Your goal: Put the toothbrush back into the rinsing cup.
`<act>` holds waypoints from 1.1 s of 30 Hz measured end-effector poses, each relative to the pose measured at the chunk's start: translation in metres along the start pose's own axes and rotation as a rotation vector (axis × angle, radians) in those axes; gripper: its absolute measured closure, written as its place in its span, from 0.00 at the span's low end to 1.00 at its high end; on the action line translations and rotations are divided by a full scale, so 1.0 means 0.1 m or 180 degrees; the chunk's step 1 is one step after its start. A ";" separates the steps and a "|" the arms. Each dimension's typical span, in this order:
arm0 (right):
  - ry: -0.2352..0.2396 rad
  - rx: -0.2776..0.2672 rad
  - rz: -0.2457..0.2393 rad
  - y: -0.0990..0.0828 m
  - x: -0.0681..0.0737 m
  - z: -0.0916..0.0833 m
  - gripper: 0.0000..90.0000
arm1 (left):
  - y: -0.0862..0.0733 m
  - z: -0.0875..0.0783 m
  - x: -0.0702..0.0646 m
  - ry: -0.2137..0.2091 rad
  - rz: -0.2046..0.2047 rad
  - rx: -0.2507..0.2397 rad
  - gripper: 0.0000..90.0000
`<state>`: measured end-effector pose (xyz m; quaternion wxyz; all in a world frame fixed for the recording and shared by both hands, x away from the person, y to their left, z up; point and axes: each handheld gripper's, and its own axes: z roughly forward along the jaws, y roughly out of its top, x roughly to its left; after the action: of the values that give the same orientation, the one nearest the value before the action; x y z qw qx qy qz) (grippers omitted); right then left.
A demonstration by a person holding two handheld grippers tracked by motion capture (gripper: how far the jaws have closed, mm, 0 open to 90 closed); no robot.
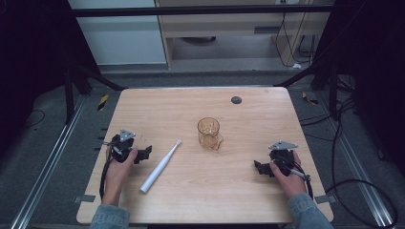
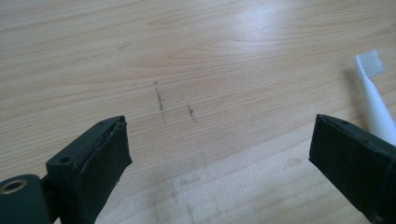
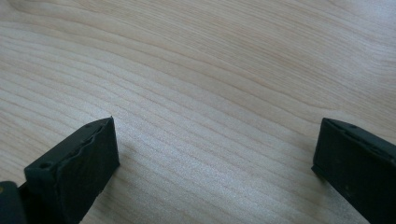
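Observation:
A white electric toothbrush lies slanted on the wooden table, brush head toward the far right. An amber glass cup stands upright near the table's middle. My left gripper rests on the table just left of the toothbrush, held by a hand, jaws wide open over bare wood; the toothbrush head shows at the right edge of the left gripper view. My right gripper rests low at the right side, open over bare wood, well right of the cup.
A small dark round disc sits near the table's far edge. Cables trail on the floor to the right. Metal rails run along both sides of the table.

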<state>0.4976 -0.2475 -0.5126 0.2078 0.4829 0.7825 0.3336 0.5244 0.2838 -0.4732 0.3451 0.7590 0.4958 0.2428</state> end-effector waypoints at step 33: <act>0.0000 0.0001 0.0002 0.00 0.00 0.00 0.00 | 0.27 -0.26 -0.72 -0.0384 0.0813 0.0778 0.11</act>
<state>0.4976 -0.2475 -0.5125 0.2077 0.4831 0.7824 0.3335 0.4936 0.2177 -0.4380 0.2458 0.8653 0.3996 0.1767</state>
